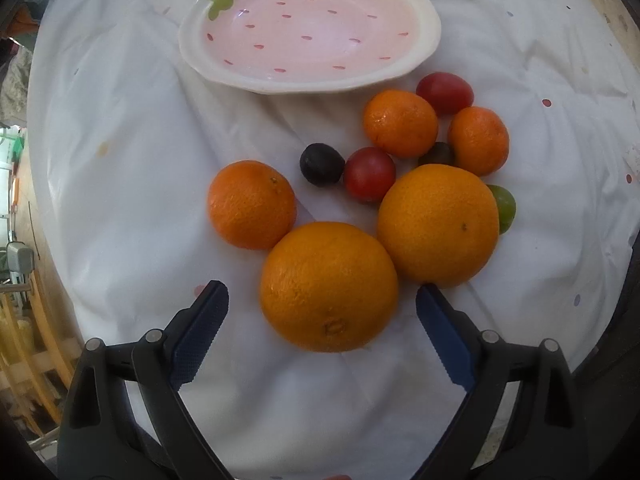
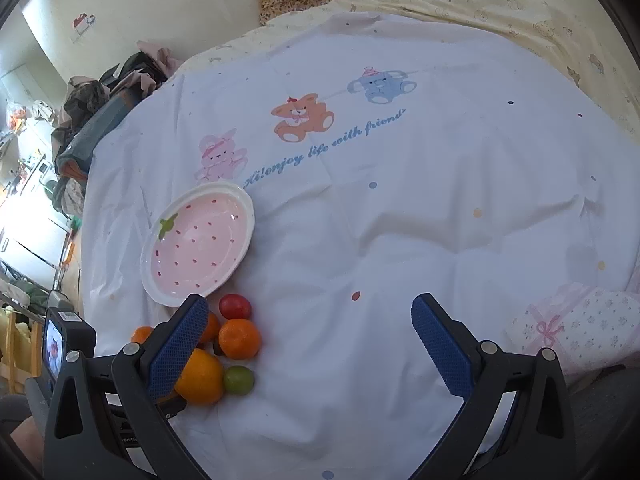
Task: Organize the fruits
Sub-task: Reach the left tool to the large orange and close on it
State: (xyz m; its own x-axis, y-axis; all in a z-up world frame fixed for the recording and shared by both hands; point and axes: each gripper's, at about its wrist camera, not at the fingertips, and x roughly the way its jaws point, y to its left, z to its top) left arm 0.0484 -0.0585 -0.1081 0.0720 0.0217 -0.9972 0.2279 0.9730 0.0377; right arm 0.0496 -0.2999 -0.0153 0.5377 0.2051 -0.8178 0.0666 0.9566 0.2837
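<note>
Careful: your left gripper [image 1: 322,300] stands wide astride the near orange [image 1: 329,286], pads not yet touching. Its right finger [image 1: 442,330] sits just beside the second large orange [image 1: 438,225]; closing could nudge that one off across the sheet [image 1: 120,160]. The strawberry dish [image 1: 310,24] waits beyond, and your right gripper [image 2: 308,344] hangs wide over bare cloth.

I count two big oranges [image 1: 328,286] [image 1: 438,224], three small mandarins [image 1: 252,204] [image 1: 400,123] [image 1: 478,140], two red tomatoes [image 1: 369,174] [image 1: 445,93], two dark ones [image 1: 322,165] [image 1: 437,155], one green one [image 1: 503,207], and one strawberry dish [image 1: 424,28].
</note>
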